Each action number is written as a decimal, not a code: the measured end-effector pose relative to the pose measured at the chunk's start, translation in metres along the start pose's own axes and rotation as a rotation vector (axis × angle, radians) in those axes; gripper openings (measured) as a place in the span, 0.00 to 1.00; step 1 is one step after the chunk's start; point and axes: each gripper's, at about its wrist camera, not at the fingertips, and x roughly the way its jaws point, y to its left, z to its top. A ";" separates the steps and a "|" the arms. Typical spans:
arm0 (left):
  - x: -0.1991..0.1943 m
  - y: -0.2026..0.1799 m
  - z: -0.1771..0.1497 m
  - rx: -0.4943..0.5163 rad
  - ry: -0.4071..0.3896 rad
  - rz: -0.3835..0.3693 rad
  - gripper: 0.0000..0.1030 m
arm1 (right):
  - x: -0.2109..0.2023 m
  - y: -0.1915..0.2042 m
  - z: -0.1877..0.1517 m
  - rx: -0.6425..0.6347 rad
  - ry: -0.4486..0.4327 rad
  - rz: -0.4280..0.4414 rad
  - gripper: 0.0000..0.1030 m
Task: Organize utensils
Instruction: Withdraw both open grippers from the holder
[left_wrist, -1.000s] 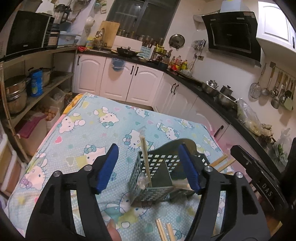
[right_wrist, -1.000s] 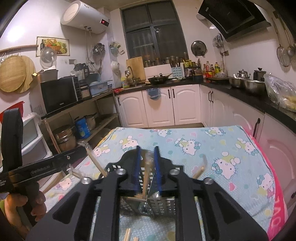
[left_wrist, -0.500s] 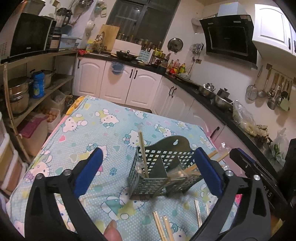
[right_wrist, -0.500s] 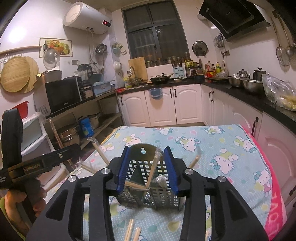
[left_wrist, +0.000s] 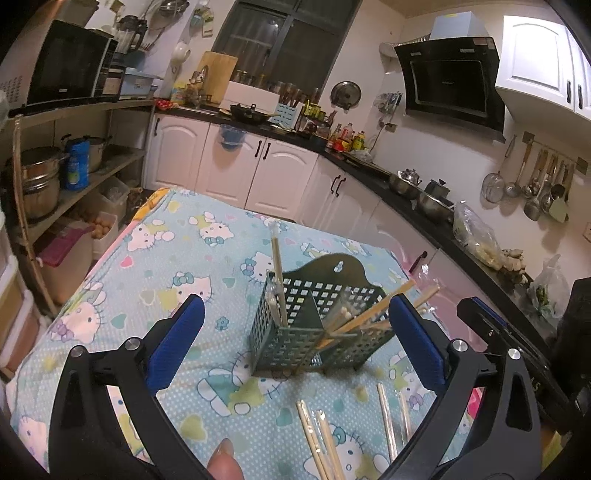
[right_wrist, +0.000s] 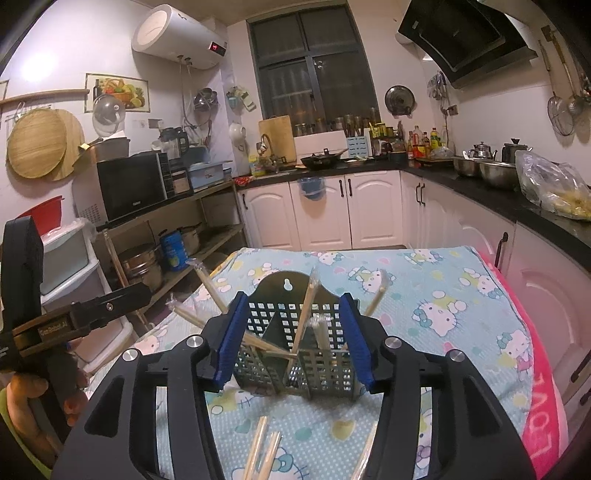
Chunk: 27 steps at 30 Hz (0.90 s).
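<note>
A dark green perforated utensil caddy (left_wrist: 332, 295) (right_wrist: 325, 369) stands on the cartoon-cat tablecloth (left_wrist: 166, 266). Several wooden chopsticks (left_wrist: 369, 317) lean in its compartments, and one chopstick (left_wrist: 277, 273) stands nearly upright. More loose chopsticks (left_wrist: 317, 439) (right_wrist: 260, 446) lie on the cloth in front of it. My left gripper (left_wrist: 296, 314) is wide open with nothing between its pads, short of the caddy. My right gripper (right_wrist: 293, 306) has its jaws opening; the caddy shows beyond them, and the pads press on nothing. Its black body (left_wrist: 498, 343) sits to the caddy's right.
Open shelves with metal pots (left_wrist: 37, 177) run along the left. A black counter (left_wrist: 424, 206) with white cabinets curves round the back and right. The table's pink edge (right_wrist: 535, 350) is at right. A person's hand (right_wrist: 26, 406) holds the left gripper's handle (right_wrist: 74, 321).
The right jaws, shut on a chopstick over the caddy, have parted and the chopstick now leans inside. The left jaws have spread wide. Both grippers have drawn back from the caddy.
</note>
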 end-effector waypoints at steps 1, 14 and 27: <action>-0.001 0.000 -0.002 -0.001 0.003 -0.002 0.89 | -0.002 0.000 -0.001 0.000 -0.001 0.001 0.49; -0.008 -0.003 -0.024 -0.007 0.034 -0.005 0.89 | -0.024 0.000 -0.019 0.004 0.023 0.017 0.55; -0.015 -0.001 -0.041 -0.014 0.047 0.010 0.89 | -0.037 -0.004 -0.033 -0.005 0.047 0.015 0.58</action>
